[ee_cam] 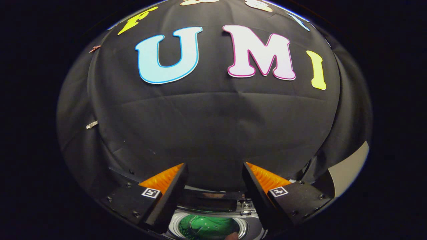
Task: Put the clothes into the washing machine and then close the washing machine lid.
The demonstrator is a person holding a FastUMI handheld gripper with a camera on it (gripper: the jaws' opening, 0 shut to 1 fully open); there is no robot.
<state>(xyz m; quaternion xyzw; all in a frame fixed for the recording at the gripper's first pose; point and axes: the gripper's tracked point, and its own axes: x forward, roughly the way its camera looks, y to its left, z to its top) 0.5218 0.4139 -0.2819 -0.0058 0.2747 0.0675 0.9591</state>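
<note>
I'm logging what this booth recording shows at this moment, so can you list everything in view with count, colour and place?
Washing machine: one, white and grey top with a dark panel, below and between the fingers.
Drum opening: one, round, silver rim, green inside, open to view between the fingers.
Booth wall: one, black cloth, beyond the fingers.
Pale panel: one, grey-beige, beside the wall cloth, past the right finger.
Clips: two small ones, pinned on the cloth beyond the left finger.
Gripper: one, fingers spread wide apart with nothing between them, raised above the machine.
</note>
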